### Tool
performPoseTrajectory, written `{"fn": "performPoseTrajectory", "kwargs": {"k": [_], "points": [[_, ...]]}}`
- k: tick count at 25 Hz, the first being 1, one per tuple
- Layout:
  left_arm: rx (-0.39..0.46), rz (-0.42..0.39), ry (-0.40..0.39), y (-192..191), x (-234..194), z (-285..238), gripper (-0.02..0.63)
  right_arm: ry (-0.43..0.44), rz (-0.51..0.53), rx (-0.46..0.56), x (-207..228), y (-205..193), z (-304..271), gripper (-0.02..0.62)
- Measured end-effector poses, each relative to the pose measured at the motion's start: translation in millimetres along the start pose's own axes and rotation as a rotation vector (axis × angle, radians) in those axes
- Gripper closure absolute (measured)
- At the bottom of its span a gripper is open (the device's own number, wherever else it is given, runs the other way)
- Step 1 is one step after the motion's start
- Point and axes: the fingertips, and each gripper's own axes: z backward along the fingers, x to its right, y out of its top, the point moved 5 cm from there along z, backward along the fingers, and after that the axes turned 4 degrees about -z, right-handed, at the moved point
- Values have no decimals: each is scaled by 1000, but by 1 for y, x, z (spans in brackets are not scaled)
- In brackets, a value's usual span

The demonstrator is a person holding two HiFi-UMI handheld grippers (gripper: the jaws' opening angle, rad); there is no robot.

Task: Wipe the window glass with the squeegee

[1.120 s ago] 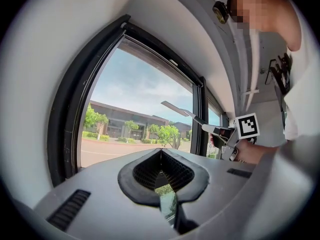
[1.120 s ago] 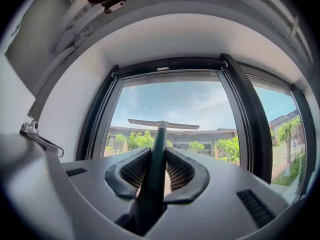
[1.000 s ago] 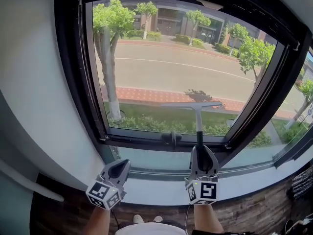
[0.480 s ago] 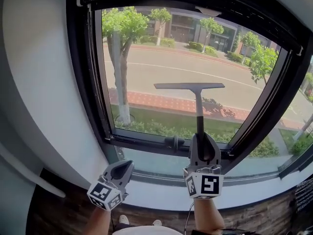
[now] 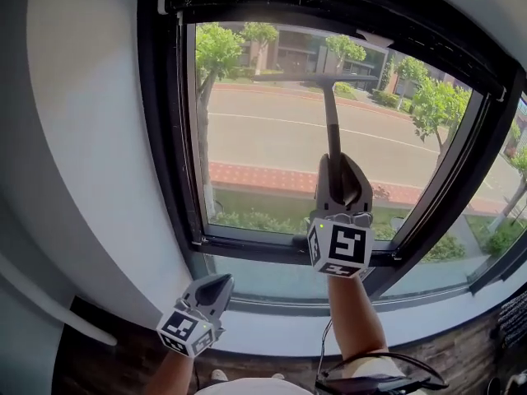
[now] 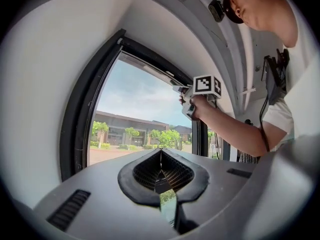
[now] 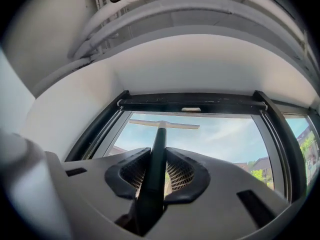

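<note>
While right tongs (image 5: pixel 336 168) clamp squeegee (image 5: pixel 332 118) handle, blade near top of window glass (image 5: pixel 263 138), left tongs (image 5: pixel 221 282) closed, empty

A white window sill (image 5: pixel 272 336) runs under the window (image 5: pixel 263 155), edge to edge. Below it lies a dark plank floor (image 5: pixel 90 344); the person's white shoe tips (image 5: pixel 216 375) stand on it.

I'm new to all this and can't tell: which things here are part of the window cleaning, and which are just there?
In use:
squeegee, clamped in the right hand-held gripper, blade near the top of the pane
window glass

Just there:
left hand-held gripper, shut, empty, held low
sill
wall
</note>
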Motion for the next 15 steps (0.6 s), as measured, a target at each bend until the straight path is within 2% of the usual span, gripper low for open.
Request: {"fn": "performPoseTrajectory", "kwargs": {"k": [6,15], "points": [[10,-2,-35,2,-10,11,589,-35,79,-4,-26,17,-48,497],[-5,-11,-55,0,-16,28,591,-131,9,-4,-24,29,-89,497]]}}
